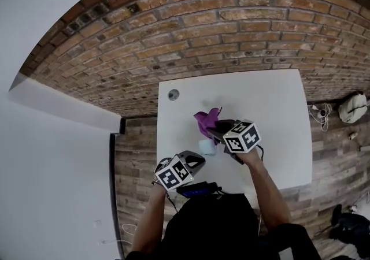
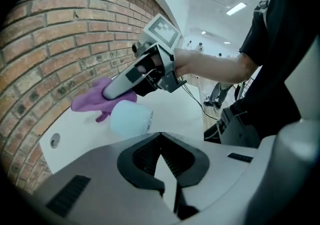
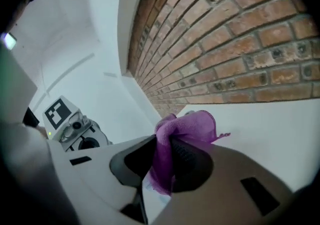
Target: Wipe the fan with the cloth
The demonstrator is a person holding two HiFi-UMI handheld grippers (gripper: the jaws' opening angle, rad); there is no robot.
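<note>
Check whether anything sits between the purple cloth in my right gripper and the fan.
Nothing visible does. The purple cloth, clamped in the right gripper, hangs close by the pale fan; the shut left gripper is off to one side.

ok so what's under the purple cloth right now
The pale rounded fan stands on the white table below the cloth, slightly nearer the person. The right gripper holds the cloth in its jaws. The fan's far side and any contact with the cloth are hidden.
</note>
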